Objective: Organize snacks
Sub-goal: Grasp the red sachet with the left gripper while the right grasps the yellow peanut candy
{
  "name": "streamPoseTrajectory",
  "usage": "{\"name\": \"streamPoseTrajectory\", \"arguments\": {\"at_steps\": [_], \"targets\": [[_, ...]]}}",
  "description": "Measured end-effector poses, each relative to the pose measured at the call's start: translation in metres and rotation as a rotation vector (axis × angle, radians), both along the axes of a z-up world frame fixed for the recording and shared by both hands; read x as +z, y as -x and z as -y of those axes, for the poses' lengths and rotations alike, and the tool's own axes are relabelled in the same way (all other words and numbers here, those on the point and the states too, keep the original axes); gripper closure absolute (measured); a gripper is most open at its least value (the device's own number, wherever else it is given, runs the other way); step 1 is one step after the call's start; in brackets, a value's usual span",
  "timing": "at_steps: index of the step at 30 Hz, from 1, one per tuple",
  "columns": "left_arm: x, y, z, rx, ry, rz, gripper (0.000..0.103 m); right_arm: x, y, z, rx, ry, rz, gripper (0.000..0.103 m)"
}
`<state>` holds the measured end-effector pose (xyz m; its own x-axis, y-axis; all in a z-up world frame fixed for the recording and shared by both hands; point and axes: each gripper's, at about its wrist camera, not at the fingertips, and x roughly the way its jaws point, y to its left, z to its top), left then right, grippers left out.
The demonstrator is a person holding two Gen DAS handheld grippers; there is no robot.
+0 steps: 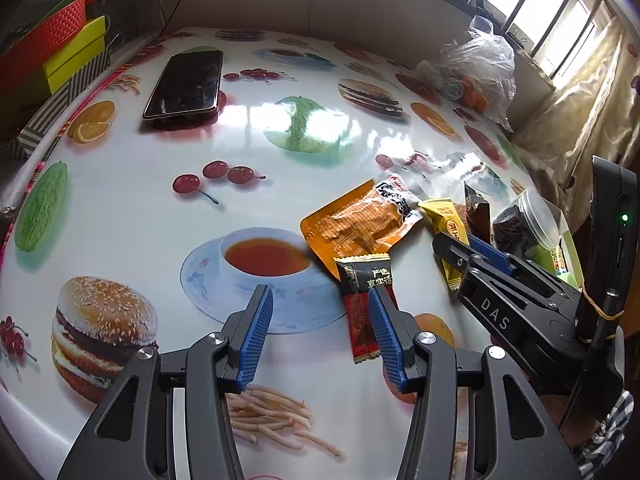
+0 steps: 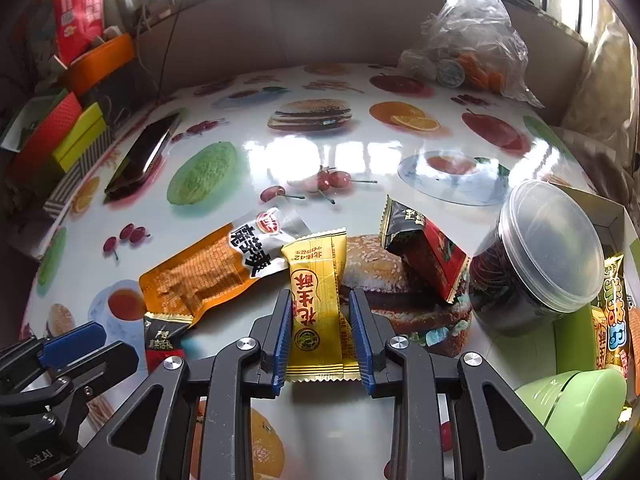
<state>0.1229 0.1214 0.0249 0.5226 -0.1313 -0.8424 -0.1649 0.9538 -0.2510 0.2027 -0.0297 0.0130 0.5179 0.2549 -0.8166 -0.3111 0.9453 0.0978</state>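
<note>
A yellow snack packet (image 2: pixel 316 264) lies on the food-print table (image 2: pixel 340 152), and my right gripper (image 2: pixel 320 294) is shut on its lower half, pads pressing both edges. An orange packet (image 2: pixel 208 276) lies just left of it. A dark red packet (image 2: pixel 424 248) leans on a clear-lidded jar (image 2: pixel 548 248) to the right. My left gripper (image 1: pixel 319 290) is open above the printed teacup. A small black-and-red packet (image 1: pixel 362 280) lies beside and partly under its right finger (image 1: pixel 384 320). In the left wrist view the right gripper (image 1: pixel 452 246) reaches in from the right.
A phone (image 1: pixel 184 84) lies at the table's far left. A crumpled plastic bag (image 1: pixel 476 64) with small items sits at the far right. Coloured boxes (image 1: pixel 60 48) are stacked past the left edge. A green lidded container (image 2: pixel 576 404) and a box holding snacks (image 2: pixel 612 308) stand at the right.
</note>
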Motion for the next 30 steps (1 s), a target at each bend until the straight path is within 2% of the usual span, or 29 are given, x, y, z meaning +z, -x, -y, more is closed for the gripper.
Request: {"name": "streamPoseTrajectory", "arguments": {"at_steps": [10, 30], "targets": [[0.001, -0.004, 0.017, -0.031, -0.007, 0.000, 0.052, 0.004, 0.022, 0.013, 0.019, -0.034, 0.002, 0.079], [-0.012, -0.018, 0.043, -0.028, -0.149, -0.026, 0.052, 0.002, 0.035, 0.031, 0.001, -0.058, -0.012, 0.079]]}}
